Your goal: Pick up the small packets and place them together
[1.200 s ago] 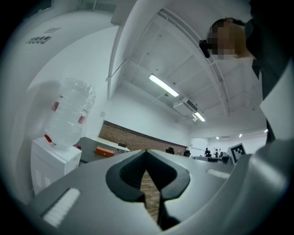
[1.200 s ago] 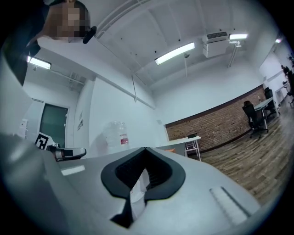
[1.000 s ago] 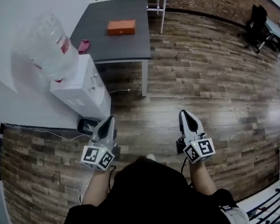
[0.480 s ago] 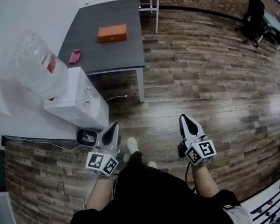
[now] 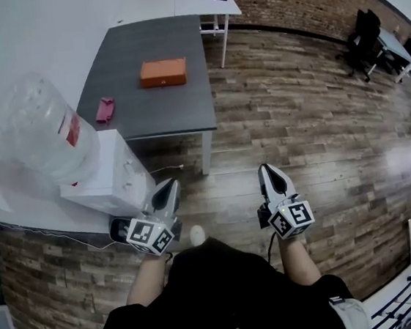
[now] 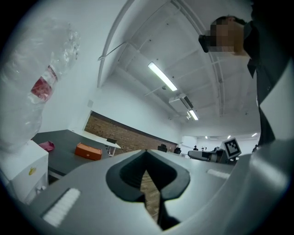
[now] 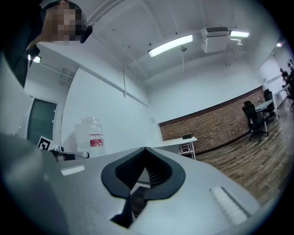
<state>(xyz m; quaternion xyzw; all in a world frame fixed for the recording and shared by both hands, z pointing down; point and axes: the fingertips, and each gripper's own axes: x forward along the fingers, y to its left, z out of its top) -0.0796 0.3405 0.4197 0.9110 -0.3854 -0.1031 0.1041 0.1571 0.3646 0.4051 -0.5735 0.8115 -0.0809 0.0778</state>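
Note:
A dark grey table [image 5: 125, 103] stands ahead against the white wall. On it lie an orange box [image 5: 163, 73] and a small pink packet [image 5: 104, 110]; both also show in the left gripper view, the orange box [image 6: 88, 151] and the pink packet [image 6: 46, 146]. My left gripper [image 5: 169, 190] is shut and holds nothing, held low in front of the person, well short of the table. My right gripper [image 5: 267, 173] is shut too, beside it over the wooden floor. Neither touches anything.
A white water dispenser [image 5: 108, 180] with a clear bottle [image 5: 33, 139] stands just left of my left gripper. A white desk [image 5: 202, 4] lies beyond the grey table. Office chairs [image 5: 364, 39] are at the far right. Wooden floor [image 5: 312, 133] spreads between.
The person has walked forward: the table and water dispenser have come nearer and lower in the head view. Both grippers stay shut and keep their place before the body.

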